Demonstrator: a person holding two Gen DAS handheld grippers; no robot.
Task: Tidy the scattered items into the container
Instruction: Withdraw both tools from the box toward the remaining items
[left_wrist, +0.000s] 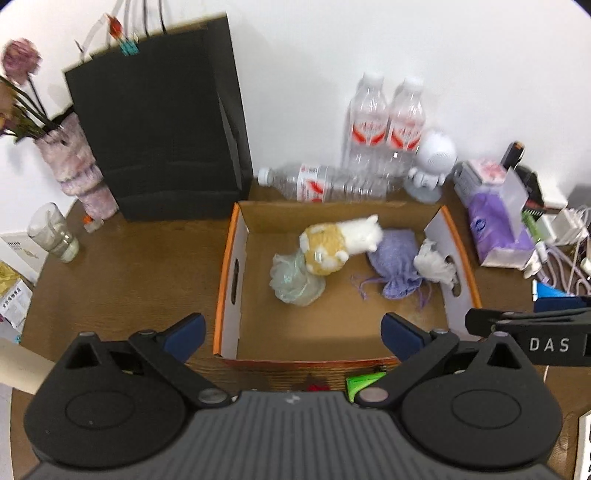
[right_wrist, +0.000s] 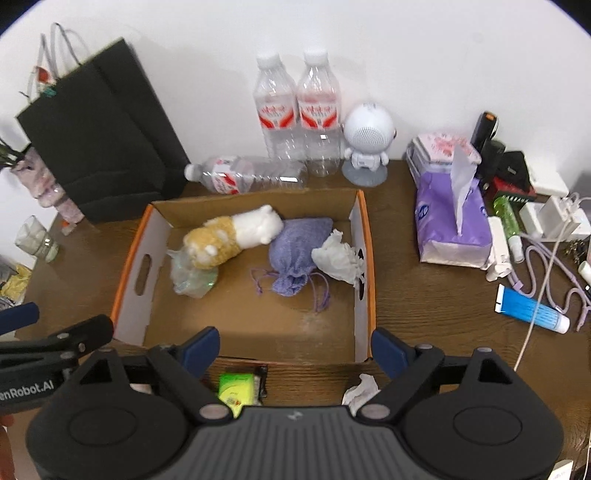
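Both tongs, left and right, gape wide and hold nothing above the tabletop, a green packet and crumpled tissue lying just before the cardboard box containing 4 soft items.

A: The green packet on the desk is partly hidden behind the right gripper's body, and its print is too blurred to read.

B: The crumpled tissue too. The flowers are smeared and cut off at the edge.
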